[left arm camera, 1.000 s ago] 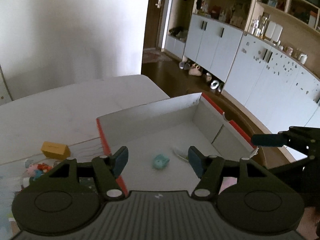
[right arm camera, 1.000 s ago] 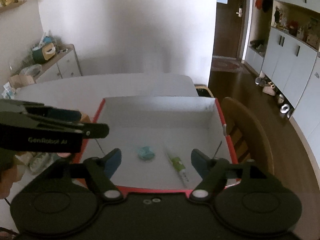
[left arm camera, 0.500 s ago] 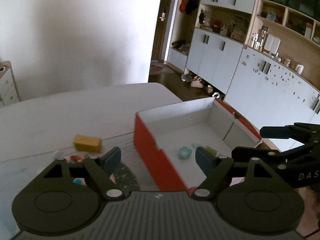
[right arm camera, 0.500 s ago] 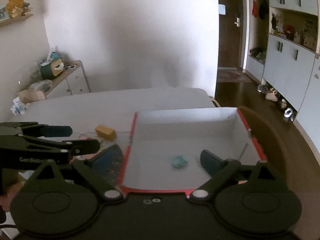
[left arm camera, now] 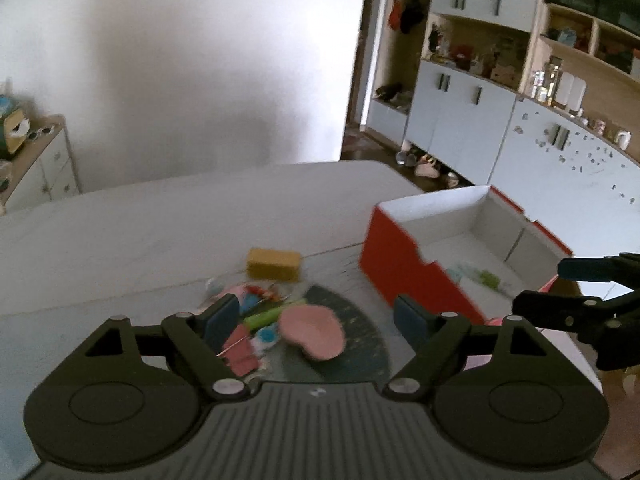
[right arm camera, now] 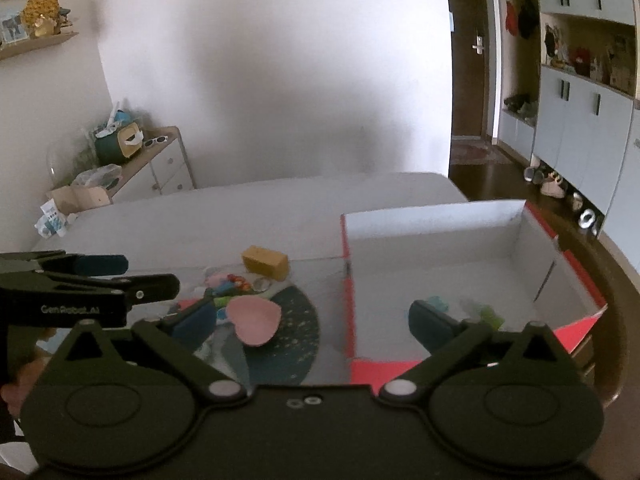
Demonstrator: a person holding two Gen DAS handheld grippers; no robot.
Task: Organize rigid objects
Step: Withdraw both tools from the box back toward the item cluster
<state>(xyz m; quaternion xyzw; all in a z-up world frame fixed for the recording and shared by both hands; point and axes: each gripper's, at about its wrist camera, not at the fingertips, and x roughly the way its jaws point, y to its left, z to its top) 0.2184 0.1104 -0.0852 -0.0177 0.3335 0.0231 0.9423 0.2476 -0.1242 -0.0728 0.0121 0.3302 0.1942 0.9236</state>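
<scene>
Yellow block (left arm camera: 273, 265) lying flat, long axis sideways, left of red box (left arm camera: 404, 266)

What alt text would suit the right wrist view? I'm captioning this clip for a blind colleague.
The open, empty right hand-held gripper hovers over a white table between a red box with a white interior and a pile of small items: a pink heart-shaped dish and a yellow block. The left hand-held gripper reaches in from the left.
</scene>
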